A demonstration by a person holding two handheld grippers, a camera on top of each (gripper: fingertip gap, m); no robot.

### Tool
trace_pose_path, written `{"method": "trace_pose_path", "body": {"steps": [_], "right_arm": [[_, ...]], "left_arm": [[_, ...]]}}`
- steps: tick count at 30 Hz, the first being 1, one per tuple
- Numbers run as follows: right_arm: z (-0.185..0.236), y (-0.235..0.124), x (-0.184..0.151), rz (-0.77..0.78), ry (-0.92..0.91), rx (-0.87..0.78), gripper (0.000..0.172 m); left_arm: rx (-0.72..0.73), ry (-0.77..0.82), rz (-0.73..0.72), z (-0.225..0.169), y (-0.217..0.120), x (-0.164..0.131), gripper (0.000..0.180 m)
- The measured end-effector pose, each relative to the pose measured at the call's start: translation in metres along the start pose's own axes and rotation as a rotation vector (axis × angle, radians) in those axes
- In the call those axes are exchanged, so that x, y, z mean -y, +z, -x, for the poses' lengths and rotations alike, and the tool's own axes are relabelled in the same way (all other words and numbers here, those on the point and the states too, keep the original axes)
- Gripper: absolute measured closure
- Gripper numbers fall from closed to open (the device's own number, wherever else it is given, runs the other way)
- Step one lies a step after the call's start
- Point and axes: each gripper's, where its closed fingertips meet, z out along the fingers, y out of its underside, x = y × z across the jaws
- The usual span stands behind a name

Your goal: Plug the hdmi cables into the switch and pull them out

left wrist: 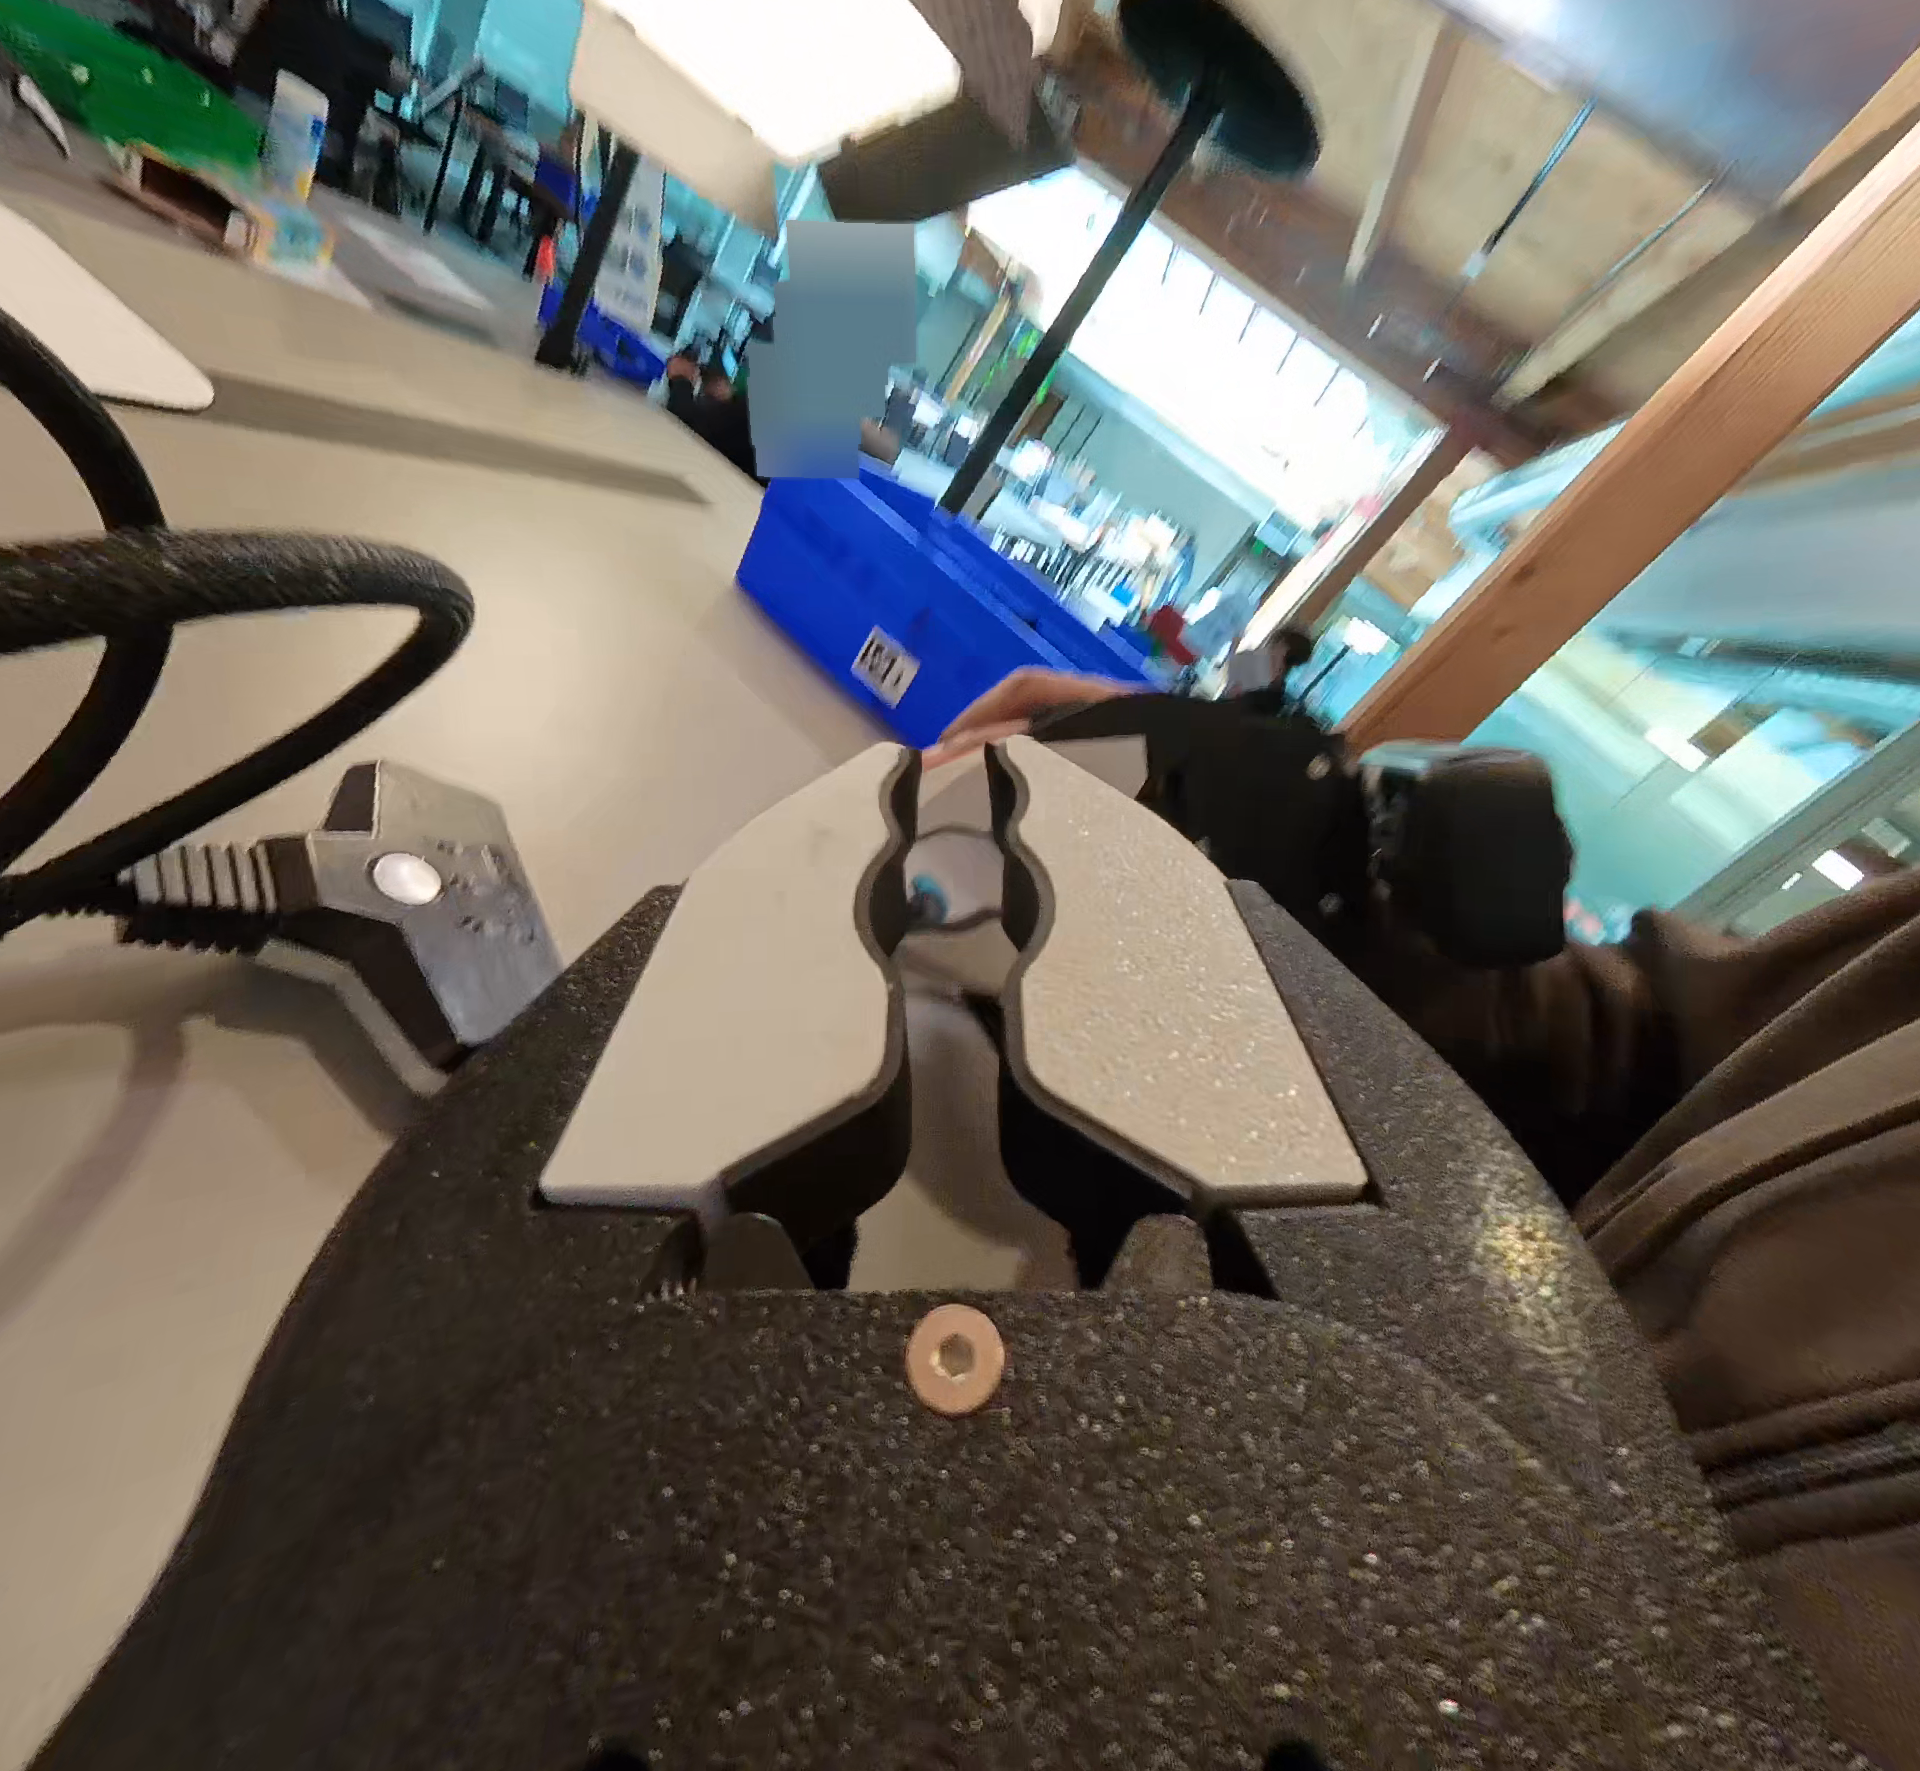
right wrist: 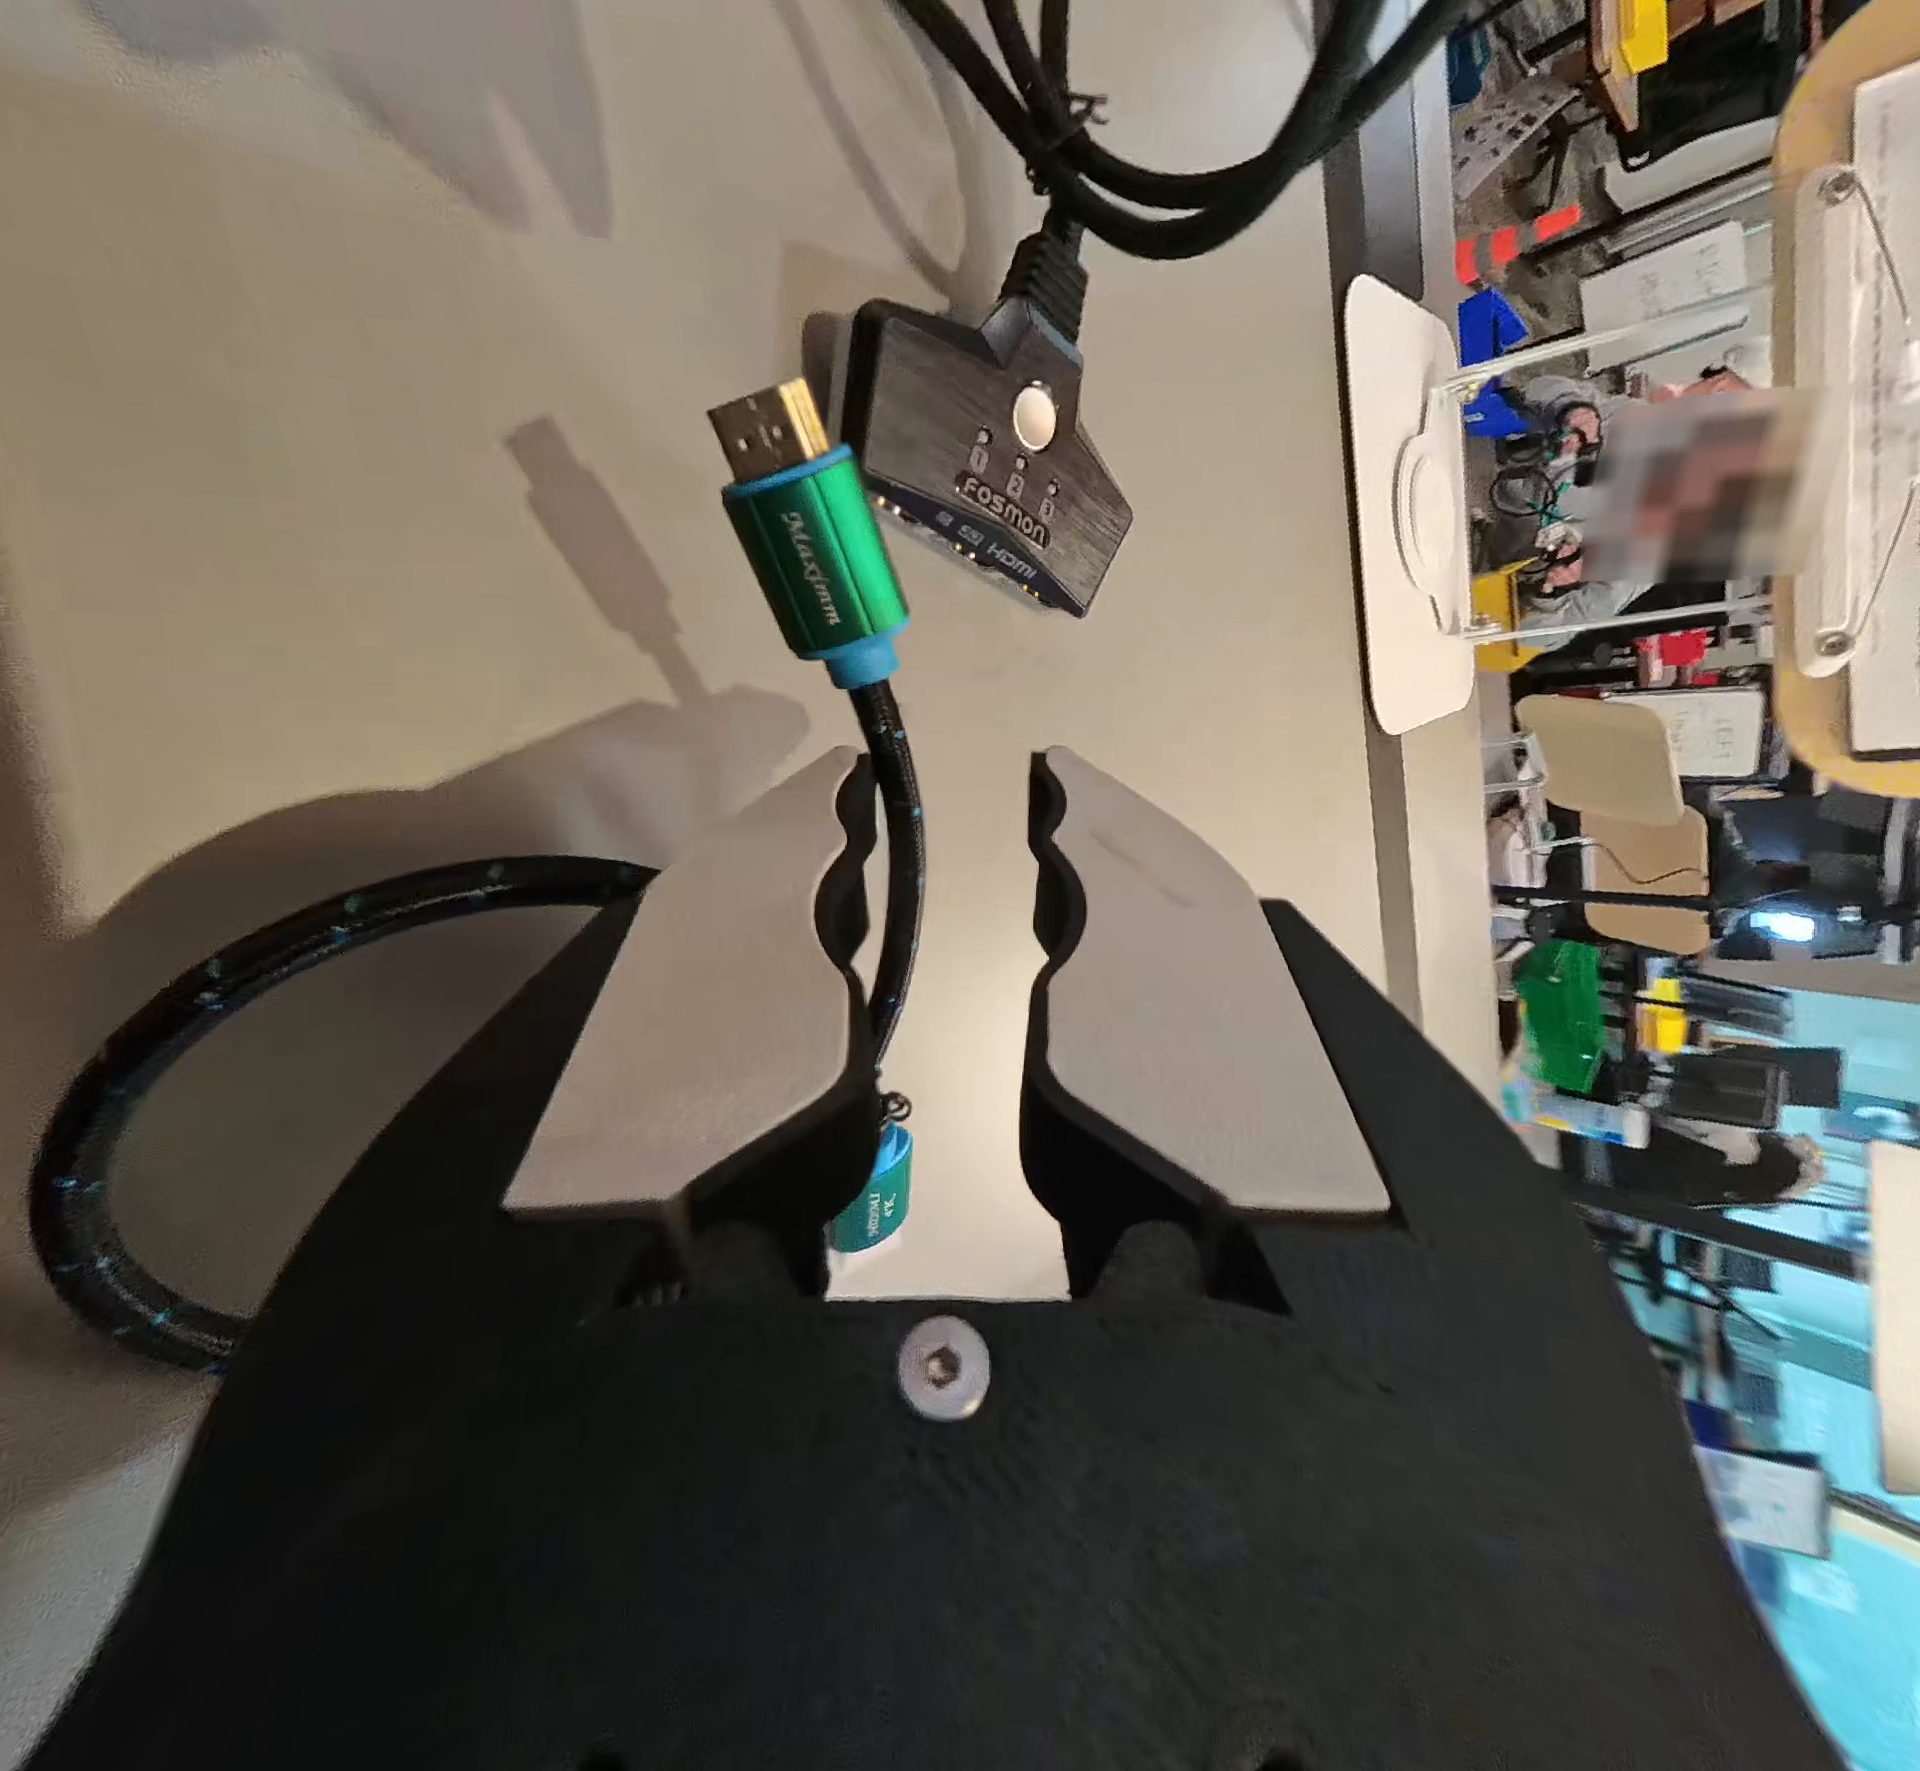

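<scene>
In the right wrist view my right gripper (right wrist: 951, 765) is open above the pale table (right wrist: 416, 371). A black braided cable (right wrist: 894, 848) with blue flecks runs up between its fingers. The cable leans on the left finger (right wrist: 769, 890), and a clear gap separates it from the right one. The cable ends in a green plug (right wrist: 816, 558) with a gold tip, raised beside a dark grey switch box (right wrist: 987, 464). My left gripper (left wrist: 951, 765) has its fingers close together with a narrow slit between them. I cannot tell if anything is gripped. The switch box (left wrist: 436, 900) lies to its left, and the right gripper (left wrist: 1299, 817) is just beyond.
Thick black cables (right wrist: 1143, 194) loop from the switch box, and they also show in the left wrist view (left wrist: 208, 568). The braided cable's loop (right wrist: 156, 1046) lies to the left of the right gripper. A blue bin (left wrist: 894, 578) stands further back. A white board (right wrist: 1403, 516) lies at the table's edge. A person's brown sleeve (left wrist: 1714, 1150) is on the right. Tip to tip, the grippers are about 11 cm apart.
</scene>
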Motion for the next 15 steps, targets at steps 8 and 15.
{"method": "trace_pose_path", "body": {"steps": [8, 15], "right_arm": [[-0.006, -0.002, 0.003, -0.043, 0.384, 0.035, 0.137], [-0.006, -0.005, 0.004, -0.104, 0.76, 0.22, 0.133]], "left_arm": [[0.009, -0.279, -0.331, 0.013, -0.009, 0.055, 0.167], [0.074, -0.331, -0.413, 0.024, -0.017, 0.07, 0.167]]}}
